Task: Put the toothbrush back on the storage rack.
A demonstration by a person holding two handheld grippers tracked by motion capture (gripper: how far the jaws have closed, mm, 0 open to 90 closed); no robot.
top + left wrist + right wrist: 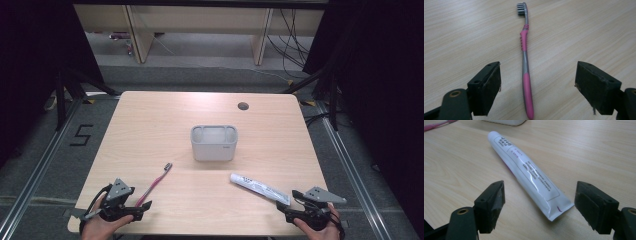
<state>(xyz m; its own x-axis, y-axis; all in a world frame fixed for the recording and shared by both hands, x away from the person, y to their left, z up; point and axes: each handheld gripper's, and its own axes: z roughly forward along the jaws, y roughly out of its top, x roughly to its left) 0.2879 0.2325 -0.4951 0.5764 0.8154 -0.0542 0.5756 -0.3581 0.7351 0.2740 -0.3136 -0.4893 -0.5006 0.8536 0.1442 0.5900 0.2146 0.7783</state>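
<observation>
Between left gripper (537, 82) jaws, spread wide: toothbrush (526, 65) handle end, flat on table (150, 125), not pinched. Right gripper (539, 205) also spread, toothpaste (524, 170) crimped tail between jaws, untouched. Holder (214, 142) mid-table, well apart from both. Likely step: grasp each. Advice: lower until pads straddle, centre on handle, close squarely; tube may squash, so pinch flat tail.

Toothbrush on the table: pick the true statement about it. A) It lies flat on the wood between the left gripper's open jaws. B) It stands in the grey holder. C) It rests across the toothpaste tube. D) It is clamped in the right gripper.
A: the toothbrush lies flat on the table, untouched, its handle end between the open jaws of the left gripper.
</observation>
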